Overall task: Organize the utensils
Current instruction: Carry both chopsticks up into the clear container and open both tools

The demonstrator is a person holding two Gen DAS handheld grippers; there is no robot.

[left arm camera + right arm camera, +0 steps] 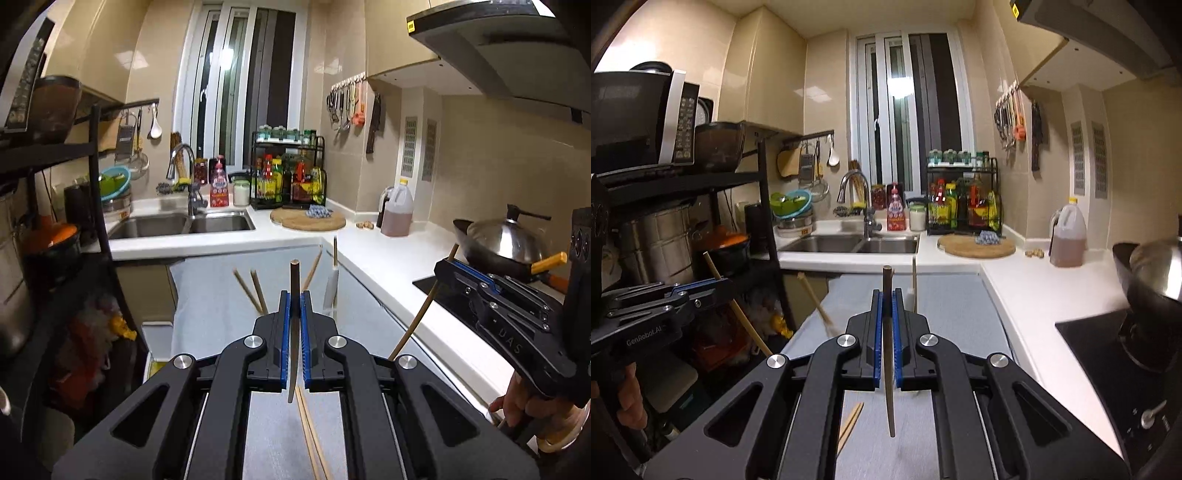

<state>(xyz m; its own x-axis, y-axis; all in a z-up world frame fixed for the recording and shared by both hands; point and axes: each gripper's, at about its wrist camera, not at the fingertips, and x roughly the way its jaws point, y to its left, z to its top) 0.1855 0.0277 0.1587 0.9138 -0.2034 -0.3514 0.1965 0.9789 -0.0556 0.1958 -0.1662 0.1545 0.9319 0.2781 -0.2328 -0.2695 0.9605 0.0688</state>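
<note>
My left gripper is shut on a wooden chopstick that stands upright between the blue pads, lifted above the grey mat. My right gripper is shut the same way on another chopstick. Each gripper shows in the other's view: the right gripper at the right with its pale chopstick slanting down, the left gripper at the left with its chopstick. Several loose chopsticks lie on the mat, along with a white-ended utensil.
The white counter runs along the right with a lidded wok on the stove, an oil jug and a round cutting board. A double sink lies ahead. A black shelf rack with a microwave stands on the left.
</note>
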